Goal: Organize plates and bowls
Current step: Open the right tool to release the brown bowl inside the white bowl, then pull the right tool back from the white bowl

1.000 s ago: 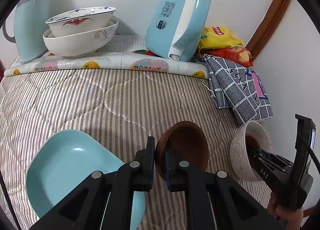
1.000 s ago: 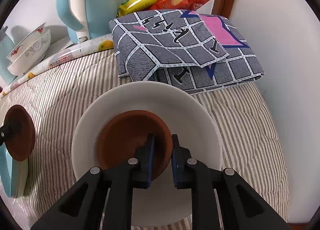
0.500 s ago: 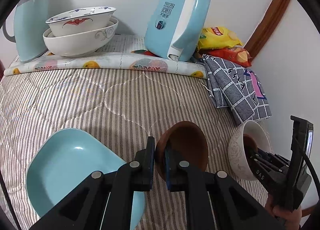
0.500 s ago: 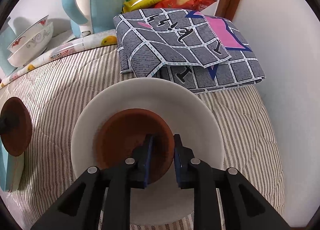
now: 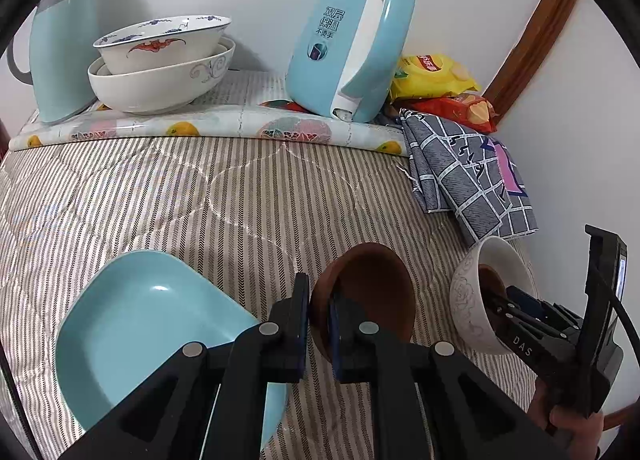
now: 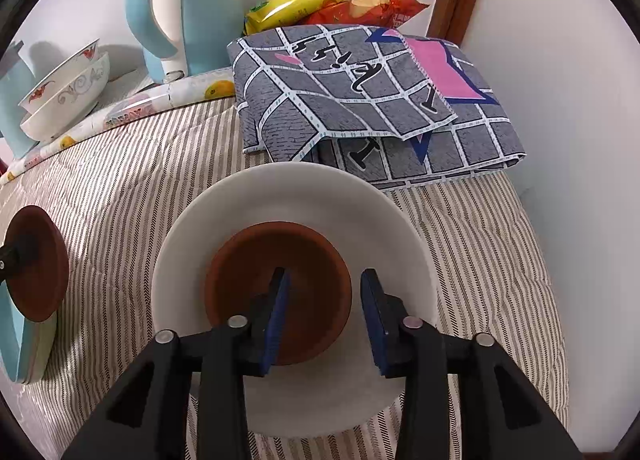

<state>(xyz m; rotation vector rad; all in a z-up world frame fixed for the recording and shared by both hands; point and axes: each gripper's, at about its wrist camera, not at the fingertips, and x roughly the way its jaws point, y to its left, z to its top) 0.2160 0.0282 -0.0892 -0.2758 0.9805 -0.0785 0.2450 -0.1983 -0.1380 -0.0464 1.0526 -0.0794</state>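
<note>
My left gripper (image 5: 319, 300) is shut on the rim of a small brown bowl (image 5: 372, 292), holding it tilted above the striped quilt beside a light blue plate (image 5: 152, 320). That same bowl (image 6: 36, 264) shows at the left edge of the right wrist view. A second brown bowl (image 6: 280, 260) rests inside a white bowl (image 6: 300, 188) near the wall. My right gripper (image 6: 324, 288) reaches into the white bowl and its jaws are opening. The brown bowl's near rim lies between the pads, which stand apart from it. From the left wrist view the white bowl (image 5: 468, 300) sits at the right.
Two stacked patterned white bowls (image 5: 160, 72) and two teal jugs (image 5: 348, 48) stand on a fruit-print ledge at the back. A folded grey checked cloth (image 6: 360, 92) and snack bags (image 6: 320, 0) lie just behind the white bowl. A wall closes the right side.
The right gripper's jaws have spread apart, letting go of the brown bowl's rim inside the white bowl. The left gripper and its bowl have kept still.
</note>
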